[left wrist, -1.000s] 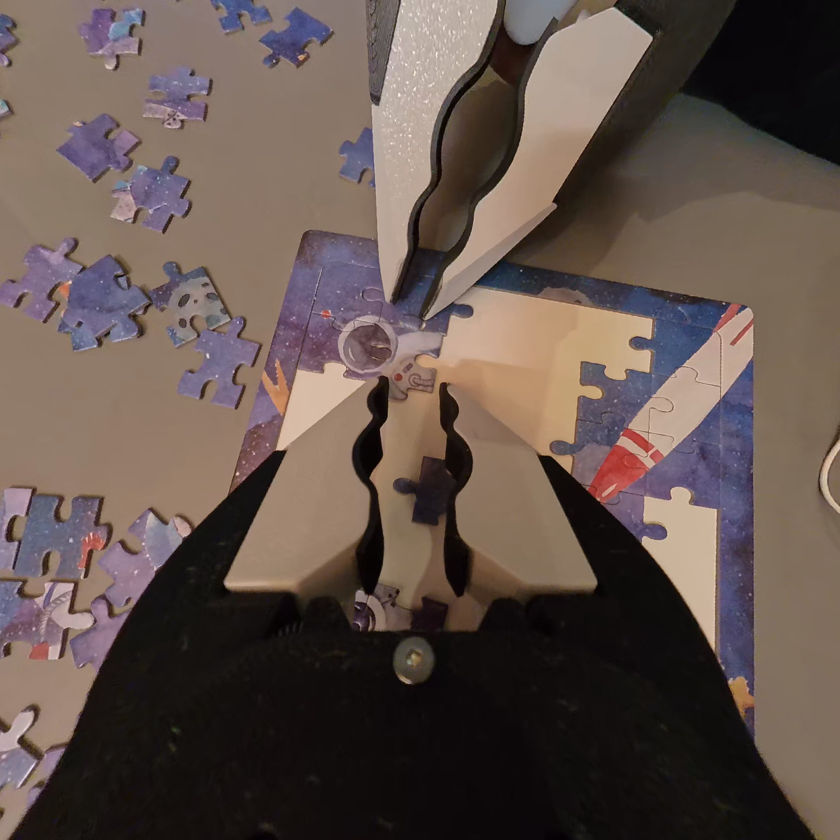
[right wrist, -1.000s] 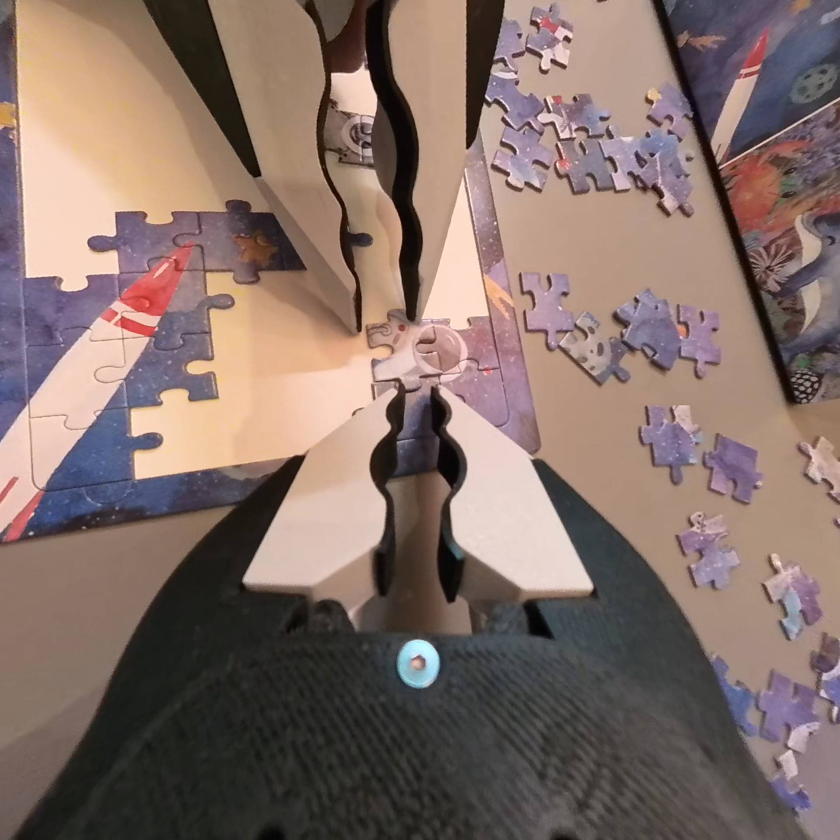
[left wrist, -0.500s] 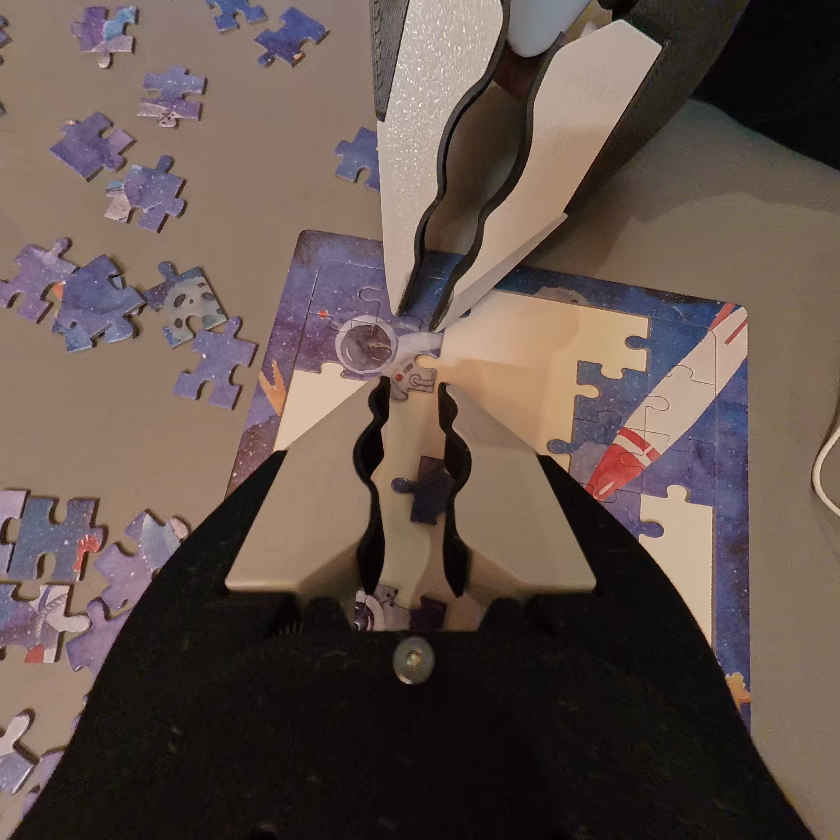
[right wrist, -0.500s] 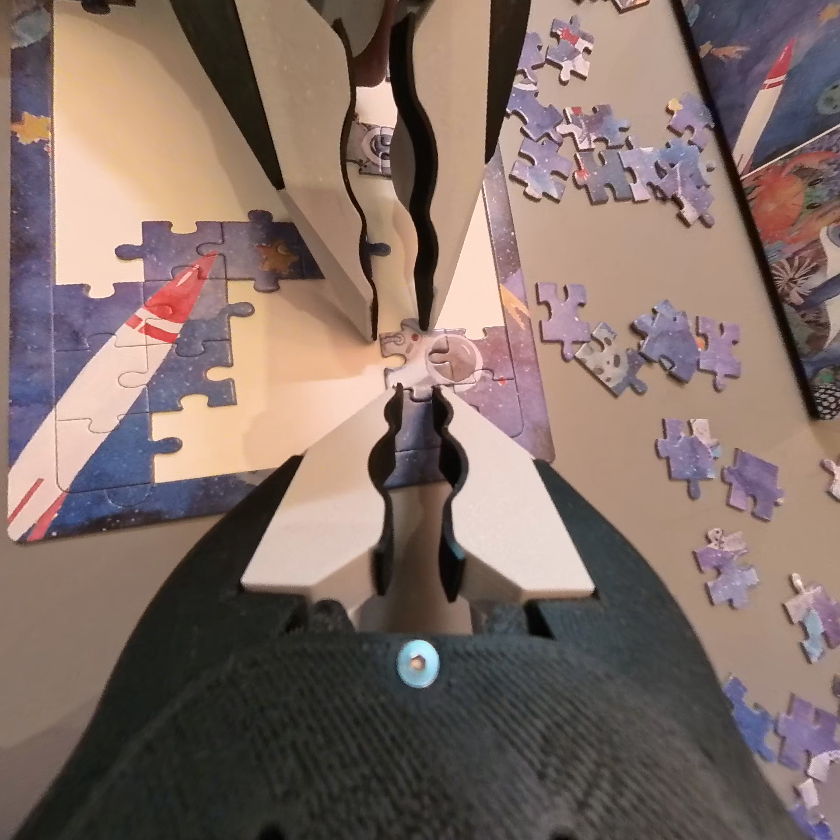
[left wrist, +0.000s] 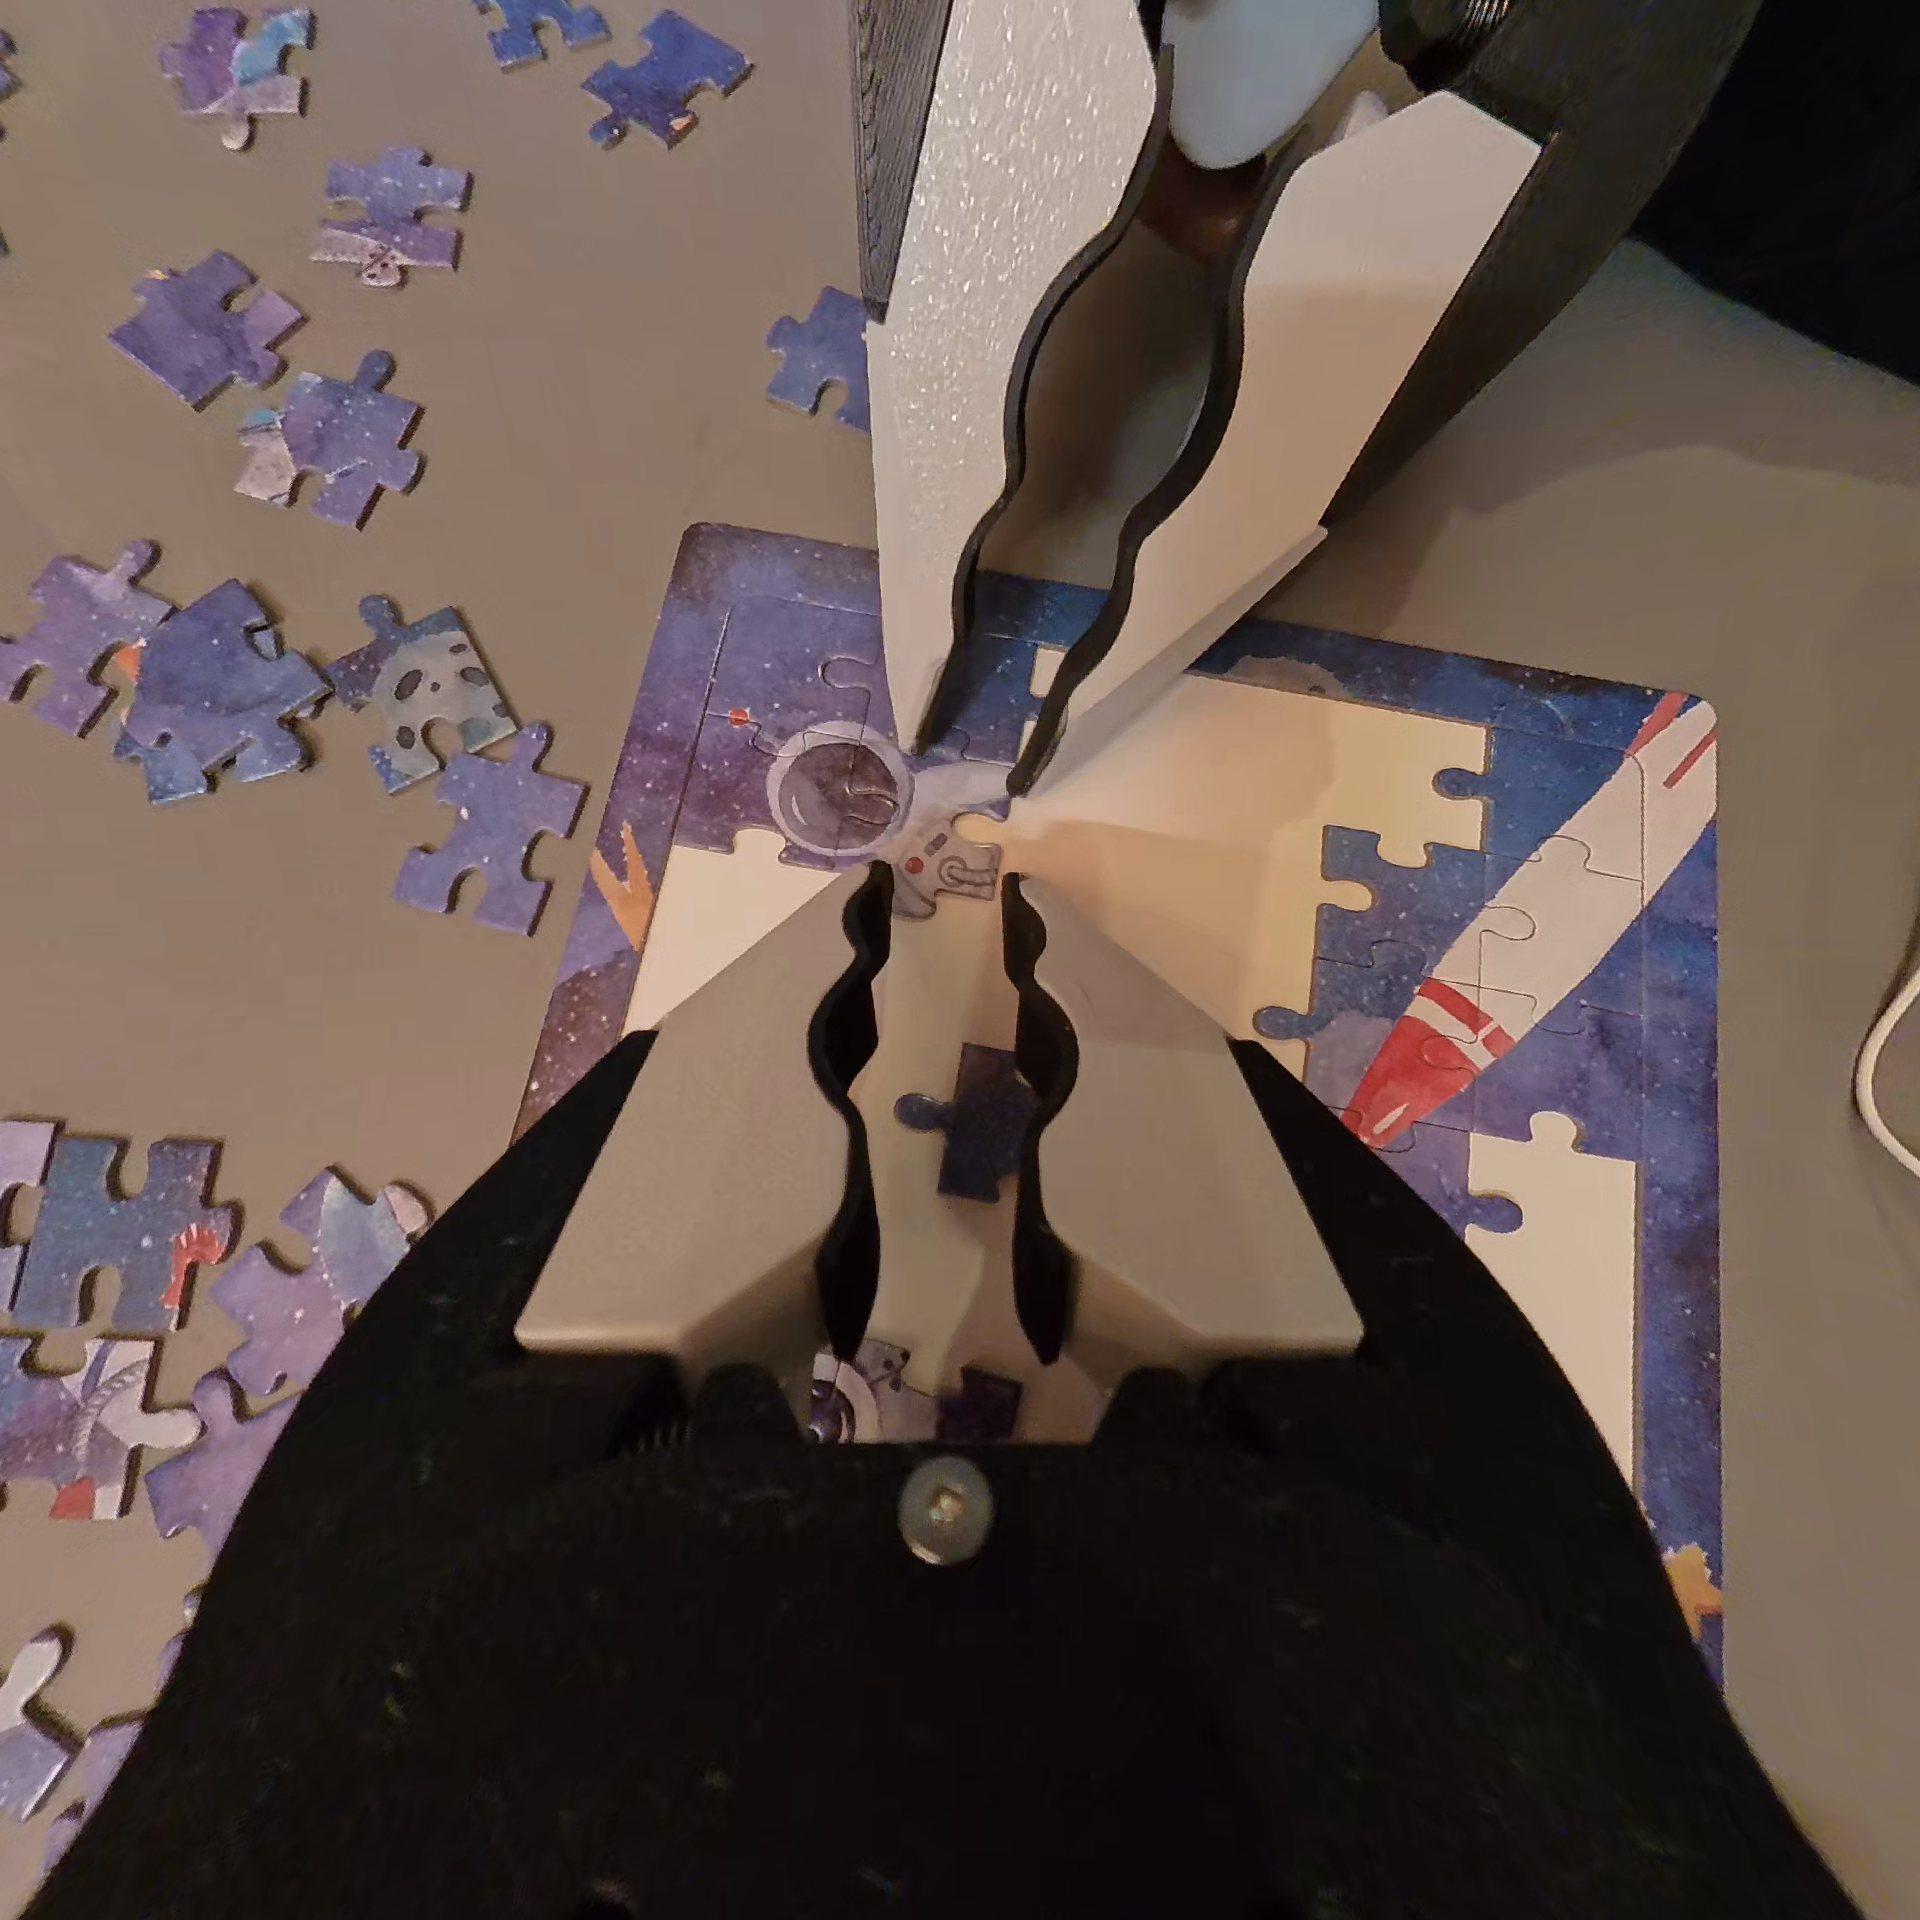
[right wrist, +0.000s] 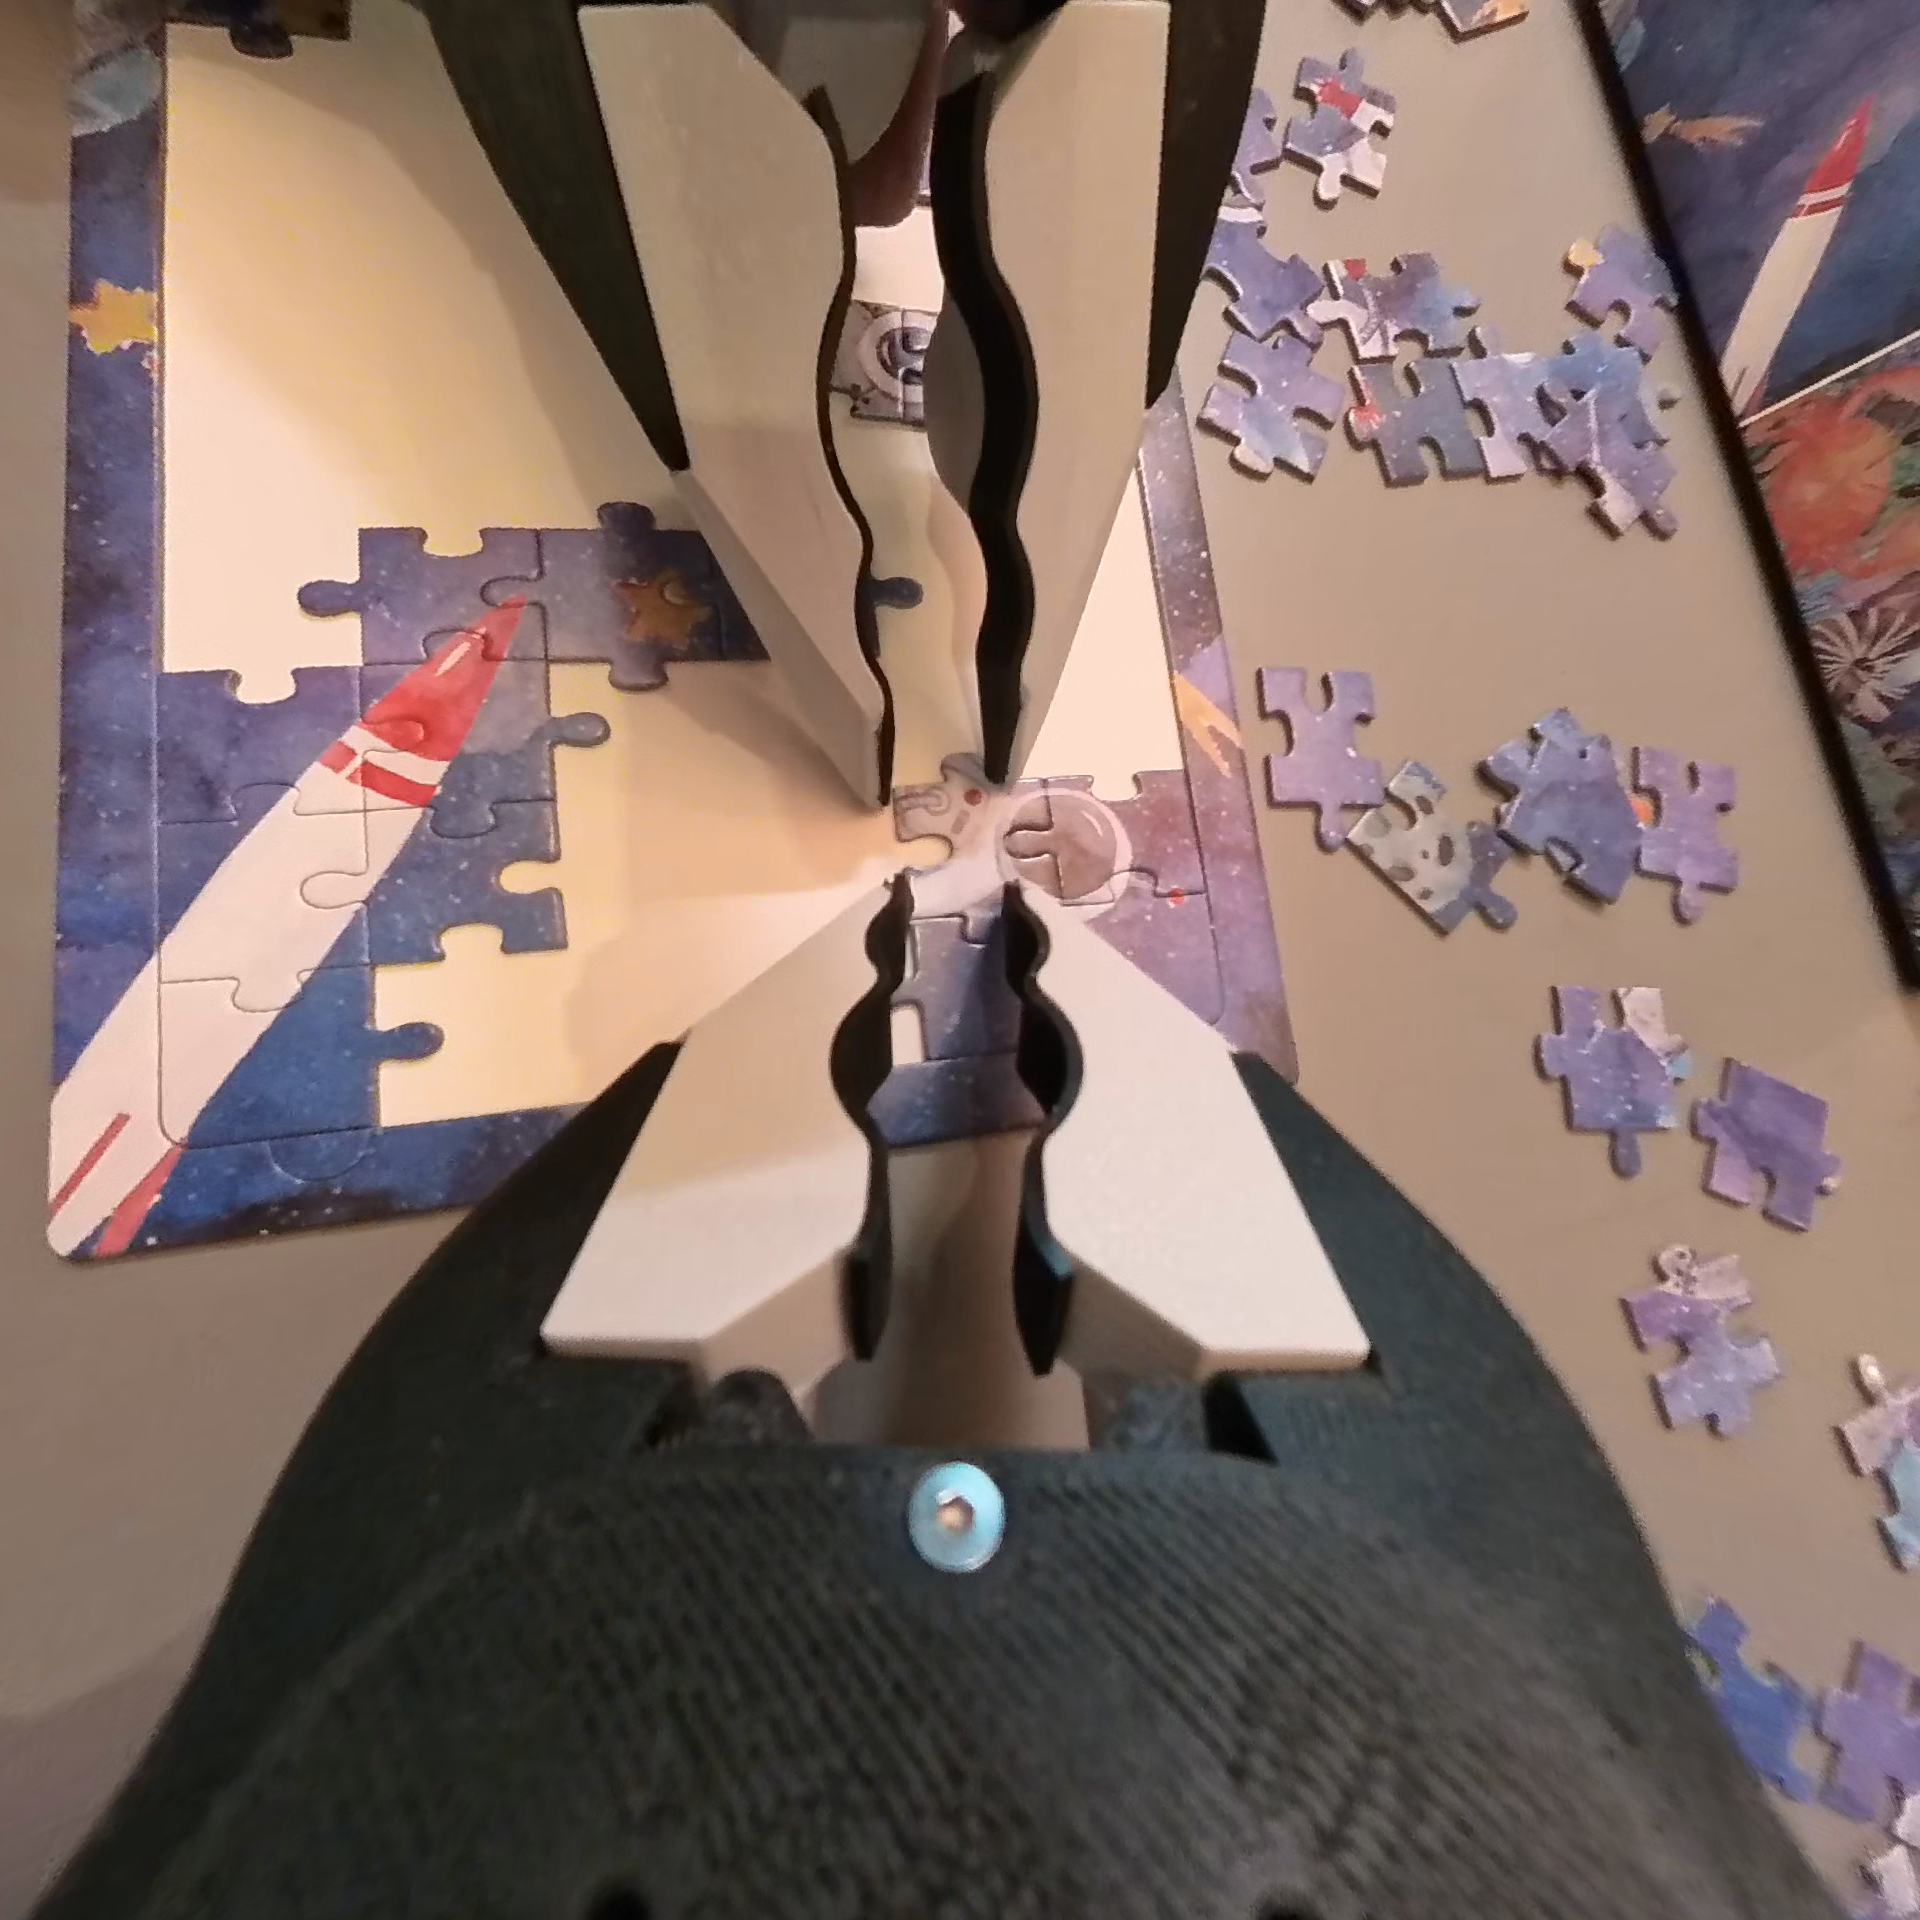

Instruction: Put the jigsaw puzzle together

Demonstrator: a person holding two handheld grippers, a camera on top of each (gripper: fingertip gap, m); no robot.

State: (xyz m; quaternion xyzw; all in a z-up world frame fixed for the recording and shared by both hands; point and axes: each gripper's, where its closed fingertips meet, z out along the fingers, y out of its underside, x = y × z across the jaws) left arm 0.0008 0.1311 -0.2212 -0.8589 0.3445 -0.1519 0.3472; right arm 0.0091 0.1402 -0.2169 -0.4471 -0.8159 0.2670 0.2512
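At mid-frame over the astronaut piece (left wrist: 940, 847), the right gripper (right wrist: 953, 891) has spread wider, apparently gripping nothing, while the left gripper (left wrist: 945, 883) stays parted.

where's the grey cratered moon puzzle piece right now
In the left wrist view, the moon piece lies loose on the table, left of the puzzle board, among purple pieces.

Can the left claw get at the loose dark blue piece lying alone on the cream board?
Probably yes: the dark blue piece lies flat under the open left claw, behind its tips, nothing covering it.
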